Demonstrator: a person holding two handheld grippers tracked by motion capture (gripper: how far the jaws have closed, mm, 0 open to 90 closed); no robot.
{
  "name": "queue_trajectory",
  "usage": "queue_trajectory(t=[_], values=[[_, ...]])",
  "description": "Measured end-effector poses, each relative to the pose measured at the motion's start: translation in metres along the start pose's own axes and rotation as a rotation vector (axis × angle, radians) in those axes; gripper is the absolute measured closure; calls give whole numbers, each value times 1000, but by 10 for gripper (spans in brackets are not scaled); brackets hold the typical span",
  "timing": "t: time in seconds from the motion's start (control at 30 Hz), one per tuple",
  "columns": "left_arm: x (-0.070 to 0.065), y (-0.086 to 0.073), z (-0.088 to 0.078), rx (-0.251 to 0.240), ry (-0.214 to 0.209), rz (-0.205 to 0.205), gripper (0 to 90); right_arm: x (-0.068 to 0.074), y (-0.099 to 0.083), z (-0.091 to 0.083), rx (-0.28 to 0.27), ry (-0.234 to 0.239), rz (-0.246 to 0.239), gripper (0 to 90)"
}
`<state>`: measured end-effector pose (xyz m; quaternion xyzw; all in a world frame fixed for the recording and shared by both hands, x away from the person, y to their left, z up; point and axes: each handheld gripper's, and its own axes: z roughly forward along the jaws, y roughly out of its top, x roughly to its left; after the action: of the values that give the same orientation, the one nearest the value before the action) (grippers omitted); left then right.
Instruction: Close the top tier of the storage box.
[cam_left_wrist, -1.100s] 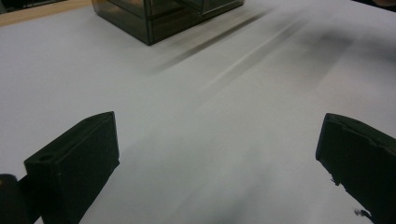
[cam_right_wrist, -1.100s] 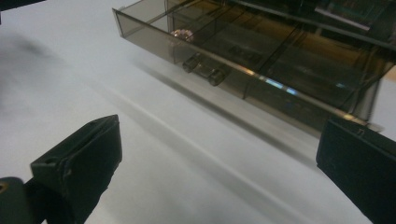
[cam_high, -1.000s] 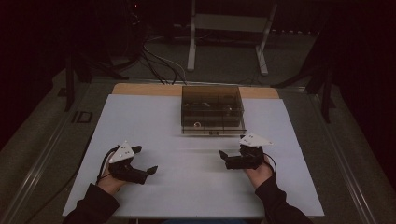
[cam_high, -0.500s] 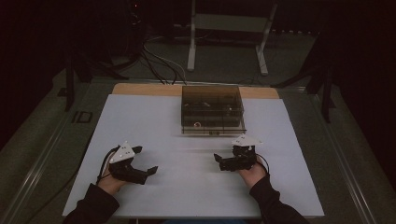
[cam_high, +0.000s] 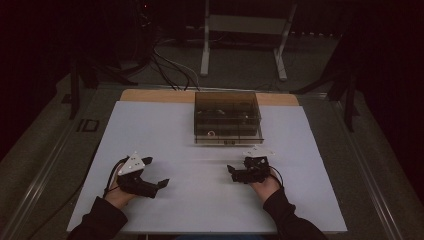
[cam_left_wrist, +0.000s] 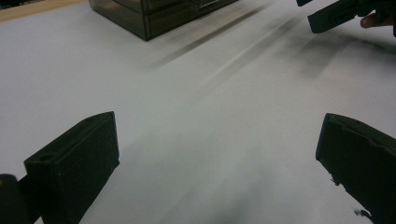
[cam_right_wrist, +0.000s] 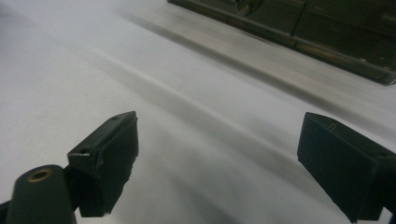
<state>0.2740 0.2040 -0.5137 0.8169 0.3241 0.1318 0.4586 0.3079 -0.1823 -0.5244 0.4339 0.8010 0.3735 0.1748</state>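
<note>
A dark, see-through plastic box (cam_high: 227, 117) stands at the far middle of the white table top (cam_high: 165, 130); small items inside are too dim to make out. My left gripper (cam_high: 156, 172) rests low over the table at the near left, open, with only bare surface between its jaws (cam_left_wrist: 219, 158). My right gripper (cam_high: 233, 173) hovers at the near right and points left. It is open, its jaws have just been closing a little, and nothing lies between them (cam_right_wrist: 219, 158). The box (cam_right_wrist: 327, 28) sits ahead of it, to the right. The box (cam_left_wrist: 154, 14) also lies beyond the left gripper.
A wooden strip (cam_high: 150, 95) runs along the table's far edge. Behind the table, cables (cam_high: 170, 70) trail over the floor beside a metal stand (cam_high: 245, 30). The right gripper (cam_left_wrist: 336, 14) crosses the top right of the left gripper view.
My right gripper has slid a little left and toward the near edge, lower over the table, with its jaws slightly narrower. The left gripper has stayed put.
</note>
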Motion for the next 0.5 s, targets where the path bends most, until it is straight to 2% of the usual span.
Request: queue_trajectory(t=[0.3, 0.4, 0.5], values=[[-1, 0, 0, 4, -4, 3, 10, 4, -1, 1, 13, -8, -9, 162], [-1, 0, 0, 4, -6, 0, 10, 6, 0, 0, 25, 17, -4, 161], [-1, 0, 0, 5, -8, -1, 10, 10, 0, -2, 22, 17, -13, 166]])
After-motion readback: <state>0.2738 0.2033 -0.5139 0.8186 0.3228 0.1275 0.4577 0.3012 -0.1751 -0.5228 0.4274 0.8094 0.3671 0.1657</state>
